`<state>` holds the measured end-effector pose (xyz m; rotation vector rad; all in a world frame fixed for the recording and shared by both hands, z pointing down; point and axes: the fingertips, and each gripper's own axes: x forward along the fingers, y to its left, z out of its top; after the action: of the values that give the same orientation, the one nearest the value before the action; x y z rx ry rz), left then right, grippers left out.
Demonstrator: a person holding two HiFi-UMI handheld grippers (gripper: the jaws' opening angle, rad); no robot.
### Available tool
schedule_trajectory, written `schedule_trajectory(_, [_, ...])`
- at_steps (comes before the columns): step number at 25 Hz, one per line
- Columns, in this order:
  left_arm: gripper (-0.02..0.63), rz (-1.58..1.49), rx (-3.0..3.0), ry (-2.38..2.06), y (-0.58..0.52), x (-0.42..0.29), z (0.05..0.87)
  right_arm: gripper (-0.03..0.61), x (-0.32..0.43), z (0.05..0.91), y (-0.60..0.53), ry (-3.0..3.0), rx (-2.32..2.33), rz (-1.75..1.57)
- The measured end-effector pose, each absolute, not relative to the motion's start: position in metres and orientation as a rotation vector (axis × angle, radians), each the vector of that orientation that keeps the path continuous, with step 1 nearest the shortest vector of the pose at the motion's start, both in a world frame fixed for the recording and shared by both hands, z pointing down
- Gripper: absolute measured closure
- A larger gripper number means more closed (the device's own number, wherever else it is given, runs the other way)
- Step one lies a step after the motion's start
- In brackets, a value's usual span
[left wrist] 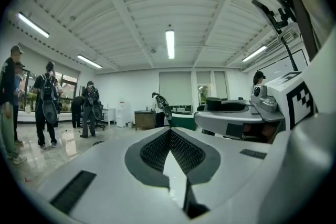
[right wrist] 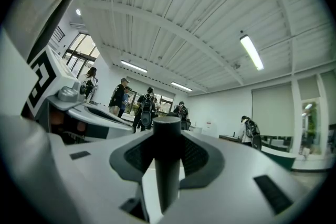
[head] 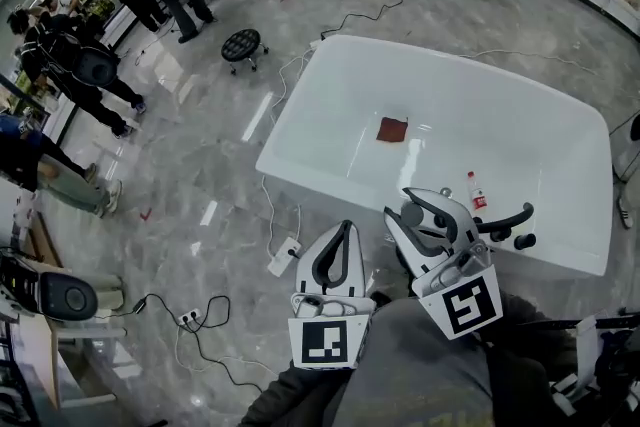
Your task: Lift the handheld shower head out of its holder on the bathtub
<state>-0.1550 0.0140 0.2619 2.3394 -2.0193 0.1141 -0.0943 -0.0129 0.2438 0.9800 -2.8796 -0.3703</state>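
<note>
My right gripper [head: 432, 207] is shut on a black handheld shower head [head: 506, 224], which sticks out to its right above the near rim of the white bathtub [head: 560, 257]. In the right gripper view the dark round handle [right wrist: 167, 165] stands upright between the jaws of the right gripper [right wrist: 167, 136], and both pads press on it. My left gripper [head: 343, 233] hovers beside it over the floor in front of the tub, shut with nothing in it. In the left gripper view the left gripper [left wrist: 170, 135] has its tips touching.
A brown cloth [head: 392, 129] lies inside the tub and a small bottle [head: 477, 192] stands on its near rim. Cables and a power strip [head: 284, 257] lie on the floor at the left. A black stool [head: 241, 45] and several people [head: 80, 65] are further off.
</note>
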Motion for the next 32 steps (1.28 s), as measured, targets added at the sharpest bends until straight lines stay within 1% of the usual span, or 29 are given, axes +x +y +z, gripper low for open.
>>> schedule_trajectory(9, [0.609,0.133,2.365,-2.066,0.06,-0.134,0.247,0.448,-0.069,0.215,0.037,-2.939,1.013,-0.409])
schedule_trajectory(18, [0.611,0.116,2.339,-2.137,0.11,-0.094,0.23,0.448,-0.027,0.192,0.092,-3.011,0.966,-0.447])
schedule_trajectory(27, [0.611,0.149,2.354,-2.159,0.142,-0.069,0.226,0.448,-0.001,0.208,0.117,-2.992,0.966,-0.362])
schedule_trajectory(32, [0.611,0.116,2.361,-2.173,0.142,-0.069,0.222,0.448,-0.005,0.217,0.115,-2.986,0.949,-0.299])
